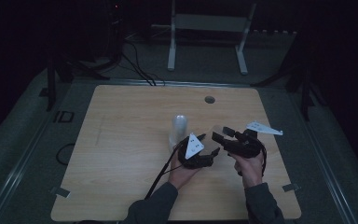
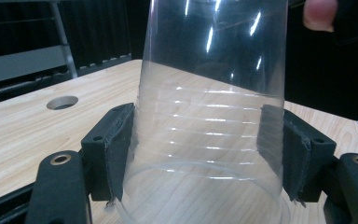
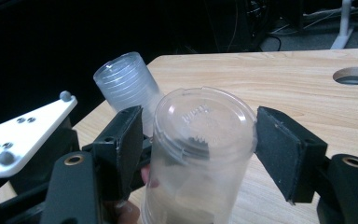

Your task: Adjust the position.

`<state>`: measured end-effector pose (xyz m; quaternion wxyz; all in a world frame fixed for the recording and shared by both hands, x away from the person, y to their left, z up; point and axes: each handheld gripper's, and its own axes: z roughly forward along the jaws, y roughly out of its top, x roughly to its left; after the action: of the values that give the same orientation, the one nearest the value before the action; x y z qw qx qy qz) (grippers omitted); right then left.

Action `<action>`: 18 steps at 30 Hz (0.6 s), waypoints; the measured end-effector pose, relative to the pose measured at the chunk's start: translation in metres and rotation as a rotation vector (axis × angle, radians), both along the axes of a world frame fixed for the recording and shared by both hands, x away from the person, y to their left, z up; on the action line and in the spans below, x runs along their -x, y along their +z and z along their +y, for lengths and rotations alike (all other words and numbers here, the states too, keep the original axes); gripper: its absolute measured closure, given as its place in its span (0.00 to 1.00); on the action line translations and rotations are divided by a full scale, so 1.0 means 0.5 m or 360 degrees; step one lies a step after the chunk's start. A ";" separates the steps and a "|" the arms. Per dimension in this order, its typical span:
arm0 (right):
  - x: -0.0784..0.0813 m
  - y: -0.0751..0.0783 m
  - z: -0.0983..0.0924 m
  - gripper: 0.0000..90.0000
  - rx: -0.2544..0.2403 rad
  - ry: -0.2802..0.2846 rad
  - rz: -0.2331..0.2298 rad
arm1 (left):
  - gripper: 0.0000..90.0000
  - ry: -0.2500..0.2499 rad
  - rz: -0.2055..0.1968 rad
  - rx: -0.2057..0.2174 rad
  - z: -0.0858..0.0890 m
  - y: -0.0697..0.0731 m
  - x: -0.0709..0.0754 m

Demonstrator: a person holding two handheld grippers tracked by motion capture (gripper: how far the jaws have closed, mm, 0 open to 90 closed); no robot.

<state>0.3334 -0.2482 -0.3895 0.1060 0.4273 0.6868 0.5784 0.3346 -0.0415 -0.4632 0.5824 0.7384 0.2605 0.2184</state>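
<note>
- Across the middle of the high view: light wooden table with rounded corners, on a grey carpeted floor in a dark room.
- Beyond the far edge: white metal frame on two legs, well apart from the work.
- Left gripper: held in the person's left hand near the table's centre, closes on the lower part of the stack, with one black pad against each side of the clear wall.
- Right gripper: held in the person's right hand just beside the left one, grips the single cup, with both pads against its sides.
- Tall stack of clear ribbed plastic cups: stands mouth down on the table near the centre, leans slightly in the left gripper view, and shows its nested rims as rings low on the wall.
- Single clear plastic cup: sits between the right jaws, just beside the stack, with its round base turned towards the right gripper's camera.
- Round hole: lies in the tabletop near the far edge, well apart from both cups.
</note>
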 end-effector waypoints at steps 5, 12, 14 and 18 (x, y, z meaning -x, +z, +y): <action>0.007 -0.001 -0.006 0.37 0.0011 0.0008 -0.0004 | 0.32 0.0001 0.0002 -0.0013 0.005 0.002 0.001; 0.021 -0.004 -0.019 0.38 0.0044 0.0025 -0.0012 | 0.33 0.0004 0.0002 -0.0032 0.013 0.007 0.003; 0.024 -0.005 -0.024 0.38 0.0048 0.0028 -0.0014 | 0.33 -0.0001 0.0006 -0.0035 0.019 0.010 0.004; 0.029 -0.010 -0.035 0.40 0.0078 0.0030 -0.0004 | 0.33 -0.0017 0.0009 -0.0053 0.026 0.014 0.006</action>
<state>0.3191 -0.2656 -0.3947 0.1118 0.4174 0.7045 0.5630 0.3317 -0.0286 -0.4563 0.5705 0.7500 0.2546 0.2174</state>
